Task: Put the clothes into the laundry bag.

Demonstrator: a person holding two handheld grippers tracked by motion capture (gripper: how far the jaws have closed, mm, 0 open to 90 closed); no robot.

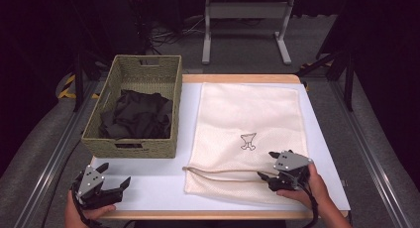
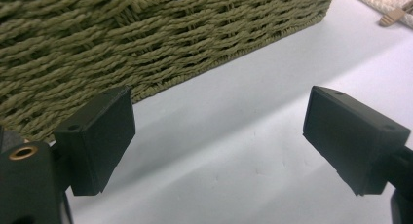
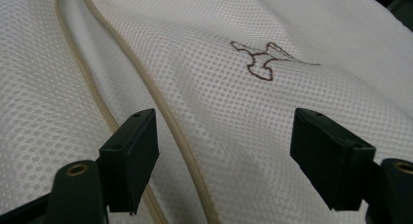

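- A cream mesh bag [image 1: 247,124] lies flat on the white table top [image 1: 153,181], rectangular, its weave a fine grid of tiny holes in the right gripper view; a small brown outline emblem [image 1: 248,141] is stitched near its middle.
- A tan drawstring cord [image 1: 218,170] runs across the bag's near end, with 1 loose end reaching left onto the bare table; in the right gripper view 2 cord lines lie along the fabric, which ripples in soft folds.
- A woven basket [image 1: 130,147] of olive-green twisted fibre stands at the table's left, rectangular with a handle slot in its near and far walls; the left gripper view shows its coarse rope-like rows close up.
- Crumpled black cloth [image 1: 136,116] fills the basket's floor, matte and loosely bunched.
- The left gripper [image 1: 115,174] sits at the near left corner, held in a hand [image 1: 81,215], just in front of the basket; its 2 blocky black jaws stand wide apart over bare table, gripping nothing.
- The right gripper [image 1: 267,164] rests over the bag's near right part, held by the other hand [image 1: 309,188]; its jaws are also spread apart, the mesh and cord below them.
- Beyond the table: dark floor, cables and a grey metal stand [image 1: 245,20].
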